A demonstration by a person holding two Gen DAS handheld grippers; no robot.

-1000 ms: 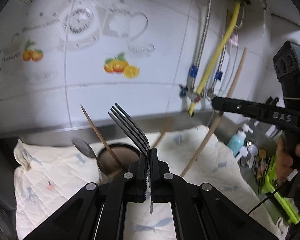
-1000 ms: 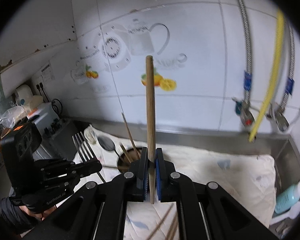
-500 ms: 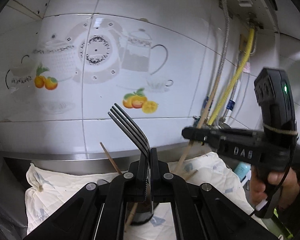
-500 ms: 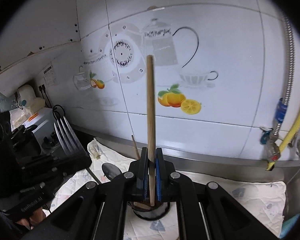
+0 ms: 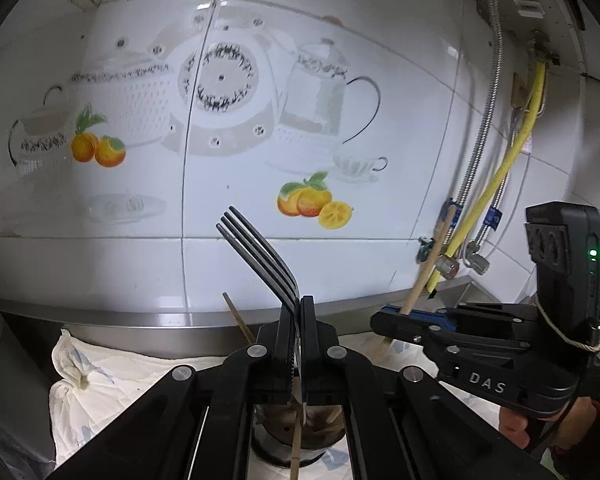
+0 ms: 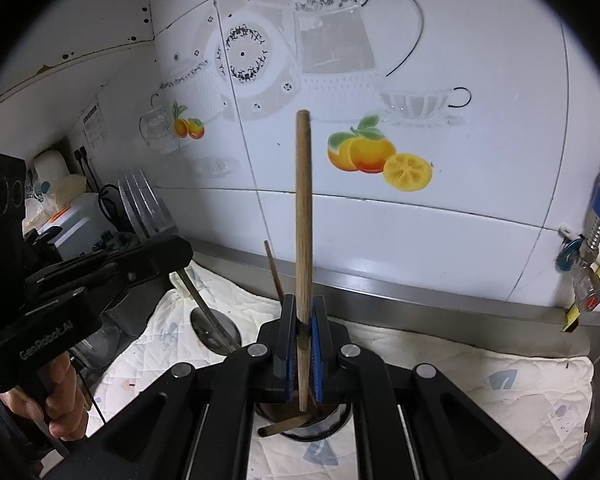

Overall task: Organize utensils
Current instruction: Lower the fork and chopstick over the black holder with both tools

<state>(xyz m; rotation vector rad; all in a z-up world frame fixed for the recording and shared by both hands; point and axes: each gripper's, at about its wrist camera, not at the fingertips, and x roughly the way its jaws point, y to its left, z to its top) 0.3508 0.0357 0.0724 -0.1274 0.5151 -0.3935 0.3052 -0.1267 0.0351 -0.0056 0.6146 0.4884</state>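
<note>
Now both tongs, gripping fork and chopstick, hover nearer the holder.

A steel-edged bench runs along the tiled wall, covered by a white quilted cloth with faint blue prints, bunched at its left end. A round dark utensil holder stands directly on the cloth, with wooden sticks in it

The left claw hides most of the cup and the fork's handle.
</note>
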